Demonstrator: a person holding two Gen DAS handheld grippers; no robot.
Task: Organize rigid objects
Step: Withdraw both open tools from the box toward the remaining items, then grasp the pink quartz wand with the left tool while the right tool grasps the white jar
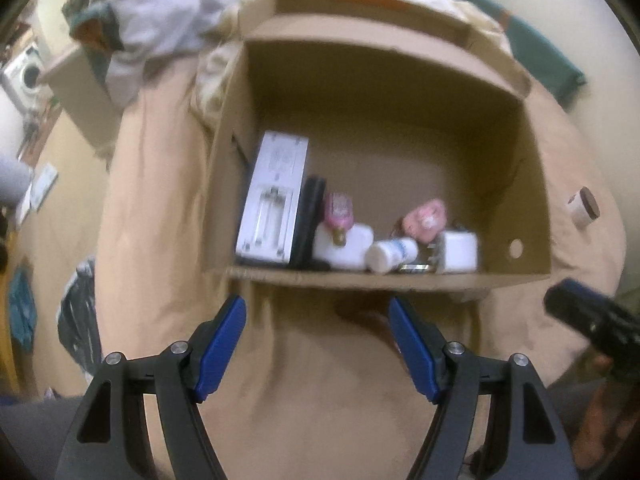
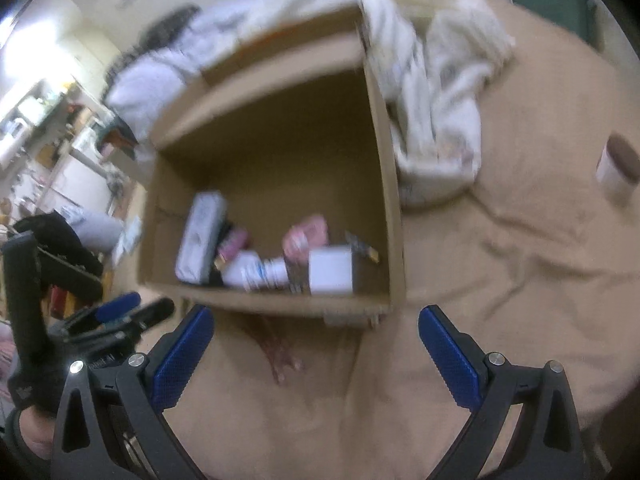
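An open cardboard box (image 1: pixel 532 184) (image 2: pixel 384 160) rests on a tan bedsheet. Along its near wall lie a flat white device (image 1: pixel 272 196) (image 2: pixel 200 236), a black case (image 1: pixel 308 220), a pink bottle (image 1: pixel 340 216), a white pill bottle (image 1: pixel 390 254) (image 2: pixel 260 272), a pink round object (image 1: pixel 426 220) (image 2: pixel 304 236) and a white cube (image 1: pixel 458 252) (image 2: pixel 330 272). My left gripper (image 1: pixel 318 312) hovers open just short of the box, nothing between its blue pads. My right gripper (image 2: pixel 316 320) is also open and empty, near the box's front wall. A small white jar with a brown lid (image 1: pixel 582 206) (image 2: pixel 618 168) lies on the sheet to the right.
Crumpled white cloth (image 2: pixel 436 100) and bedding (image 1: pixel 148 20) pile up behind and beside the box. A dark stain (image 2: pixel 276 352) marks the sheet in front of it. The other gripper and a gloved hand (image 2: pixel 32 300) show at the right view's left edge. Room clutter lies beyond the bed's left side.
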